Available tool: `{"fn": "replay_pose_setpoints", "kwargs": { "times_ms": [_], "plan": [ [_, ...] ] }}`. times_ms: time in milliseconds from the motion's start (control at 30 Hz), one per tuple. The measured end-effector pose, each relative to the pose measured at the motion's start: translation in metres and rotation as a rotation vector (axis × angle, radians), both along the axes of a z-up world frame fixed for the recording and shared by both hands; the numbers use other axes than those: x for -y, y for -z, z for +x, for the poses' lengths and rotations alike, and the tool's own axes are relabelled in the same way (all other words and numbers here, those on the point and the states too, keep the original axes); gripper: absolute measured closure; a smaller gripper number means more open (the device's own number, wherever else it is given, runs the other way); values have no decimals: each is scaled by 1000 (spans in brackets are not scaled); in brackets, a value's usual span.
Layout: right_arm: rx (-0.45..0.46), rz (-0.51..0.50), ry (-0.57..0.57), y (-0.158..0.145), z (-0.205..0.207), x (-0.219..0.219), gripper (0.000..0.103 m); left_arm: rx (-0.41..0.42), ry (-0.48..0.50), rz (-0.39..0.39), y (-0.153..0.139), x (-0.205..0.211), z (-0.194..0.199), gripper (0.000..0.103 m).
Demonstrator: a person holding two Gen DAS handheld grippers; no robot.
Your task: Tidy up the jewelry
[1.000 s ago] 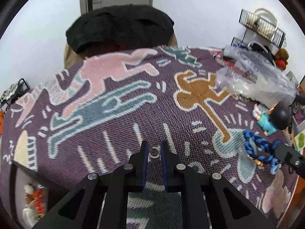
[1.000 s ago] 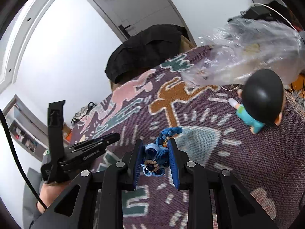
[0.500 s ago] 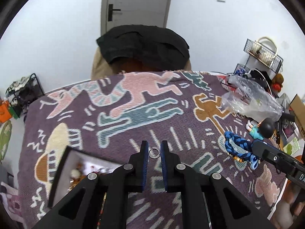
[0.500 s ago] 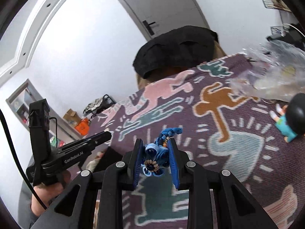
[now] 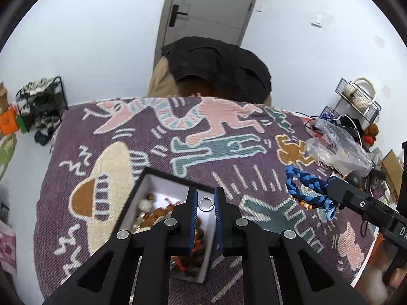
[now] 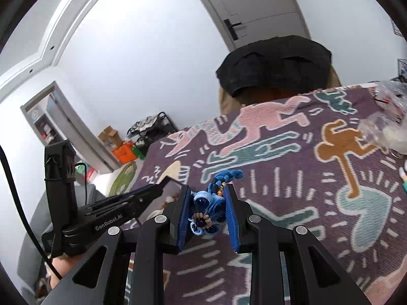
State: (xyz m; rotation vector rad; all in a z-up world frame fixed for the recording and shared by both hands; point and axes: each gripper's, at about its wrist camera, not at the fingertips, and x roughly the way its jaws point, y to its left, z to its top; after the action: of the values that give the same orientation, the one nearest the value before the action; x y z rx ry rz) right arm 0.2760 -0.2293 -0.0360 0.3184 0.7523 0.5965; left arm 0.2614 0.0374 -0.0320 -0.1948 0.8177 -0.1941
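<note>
the left gripper (image 5: 205, 203) pinches a small, thin metal ring (image 5: 205, 202), hanging above the right edge of the white jewelry box (image 5: 162, 185), which lies toward 7 o'clock of its tips. the right gripper (image 6: 207, 212), off at 3 o'clock, clamps a soft, blue braided bracelet (image 6: 211, 203) with beads, farther from the box

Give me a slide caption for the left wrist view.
Left gripper holds a silver ring above the open jewelry box.

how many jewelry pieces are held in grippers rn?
2: silver ring in the left gripper over the box; blue braided bracelet in the right gripper.
</note>
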Motion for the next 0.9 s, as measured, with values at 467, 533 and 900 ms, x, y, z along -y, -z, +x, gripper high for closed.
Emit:
{"fn": "replay_pose_setpoints", "kwargs": {
  "times_ms": [467, 533, 900],
  "plan": [
    [-13, -35, -113, 0, 4, -73, 75, 72, -108, -50, -7, -63, -35, 37],
    [-17, -37, -126, 1, 6, -81, 75, 76, -121, -51, -7, -69, -40, 37],
    [19, -32, -166, -4, -1, -96, 37, 127, -179, -65, -12, -93, -69, 29]
  ]
}}
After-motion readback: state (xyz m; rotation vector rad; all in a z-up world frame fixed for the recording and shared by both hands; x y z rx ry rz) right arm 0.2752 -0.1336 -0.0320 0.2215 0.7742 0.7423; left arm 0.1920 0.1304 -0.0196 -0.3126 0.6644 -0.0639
